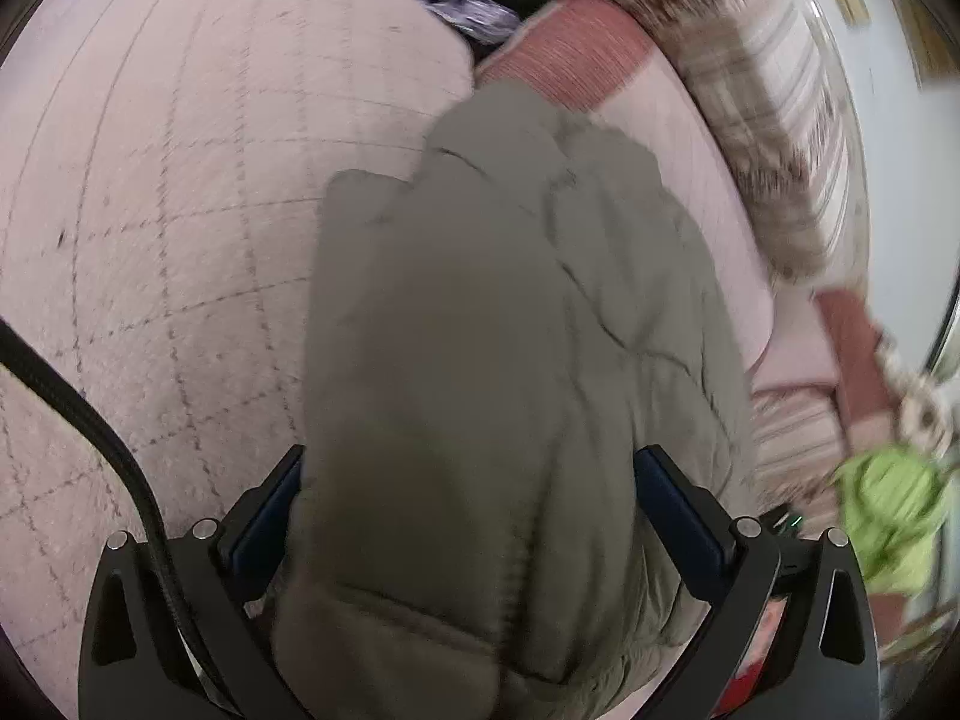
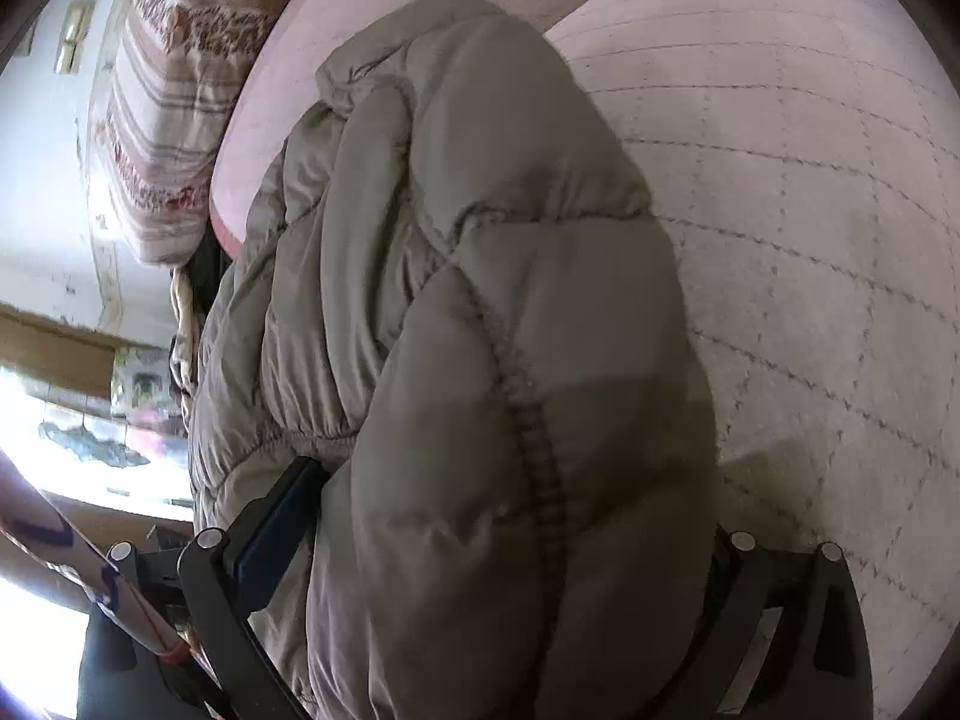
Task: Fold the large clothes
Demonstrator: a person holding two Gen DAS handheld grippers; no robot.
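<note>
The grey quilted jacket lies bunched on the pink checked bedspread. The left gripper has jacket bulk wedged between wide-spread jaws, and the right gripper likewise straddles a thick fold; neither grip is certain

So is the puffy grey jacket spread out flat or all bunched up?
Bunched up. The jacket bulges in thick rolls on the pink bedspread, filling both the left gripper and right gripper.

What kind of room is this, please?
Probably a bedroom: the grey puffer jacket lies on a pink quilted bedspread, with a striped pillow beside it.
</note>
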